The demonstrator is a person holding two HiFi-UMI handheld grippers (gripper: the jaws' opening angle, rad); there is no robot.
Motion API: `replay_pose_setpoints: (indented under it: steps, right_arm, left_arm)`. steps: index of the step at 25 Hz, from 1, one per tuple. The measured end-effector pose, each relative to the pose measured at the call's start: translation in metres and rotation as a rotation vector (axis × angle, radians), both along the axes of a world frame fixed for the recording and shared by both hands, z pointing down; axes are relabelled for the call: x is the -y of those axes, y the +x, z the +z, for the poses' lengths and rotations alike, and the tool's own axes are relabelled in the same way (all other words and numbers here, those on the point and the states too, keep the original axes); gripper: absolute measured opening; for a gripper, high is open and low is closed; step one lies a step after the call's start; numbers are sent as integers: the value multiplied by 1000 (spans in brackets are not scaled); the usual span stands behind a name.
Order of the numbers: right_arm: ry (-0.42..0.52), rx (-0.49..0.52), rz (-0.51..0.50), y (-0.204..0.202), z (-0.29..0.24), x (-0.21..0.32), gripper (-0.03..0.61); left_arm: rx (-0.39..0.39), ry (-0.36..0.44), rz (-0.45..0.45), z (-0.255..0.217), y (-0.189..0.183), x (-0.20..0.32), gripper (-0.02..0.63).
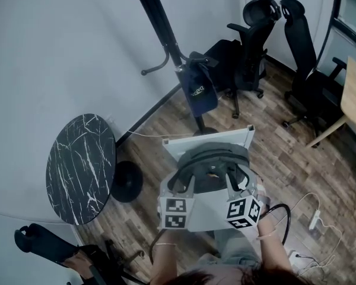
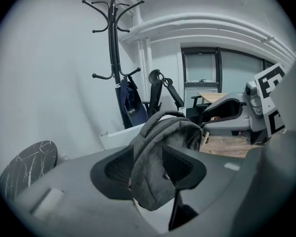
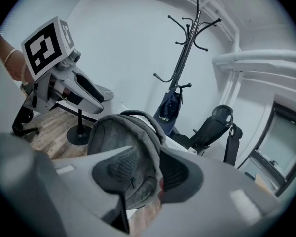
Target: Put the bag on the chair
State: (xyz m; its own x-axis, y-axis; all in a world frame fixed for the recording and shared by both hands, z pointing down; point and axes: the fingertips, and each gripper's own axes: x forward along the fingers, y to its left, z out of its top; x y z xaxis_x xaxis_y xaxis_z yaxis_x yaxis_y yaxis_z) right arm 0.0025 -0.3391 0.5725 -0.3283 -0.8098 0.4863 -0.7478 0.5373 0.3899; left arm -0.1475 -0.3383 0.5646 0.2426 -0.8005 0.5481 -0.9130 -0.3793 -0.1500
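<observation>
Coat rack (image 1: 160, 22): stands by the wall, with a blue bag (image 1: 199, 88) hanging on it.
Marble table (image 1: 80, 168): round, to my left.
Office chairs (image 1: 252, 34): black, well apart from my load.
Grey bag (image 1: 210, 171): I hold it up between both grippers, just over a white panel (image 1: 207, 140).
Left gripper (image 2: 148, 169): fingers clamped on the bag's fabric.
Right gripper (image 3: 145, 174): likewise, pinching the bag's other side.

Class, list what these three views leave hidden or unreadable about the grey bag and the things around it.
- Head view: the lower half of the grey bag, behind the left gripper and right gripper, both clamped on it.
- Head view: the white object beyond the bag, partly covered by it; what it is cannot be told.
- All views: the print on the blue bag, too small to read.
</observation>
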Motion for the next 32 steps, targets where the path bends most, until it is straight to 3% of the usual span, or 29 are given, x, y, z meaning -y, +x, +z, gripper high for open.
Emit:
replay_pose_setpoints:
  steps: [5,12,32]
  right_arm:
    - [15,17,23,1,-12,-15,133]
    - [35,71,60,2,-32,-37,104]
    - [134,197,132,3,-93,-107,5]
  left_arm:
    - [-17,30,-8,-14,2,-14,168]
    - [-46,77,-36,-36,3,-40,80]
    - [-123,215,-11,-102,13,-105,11]
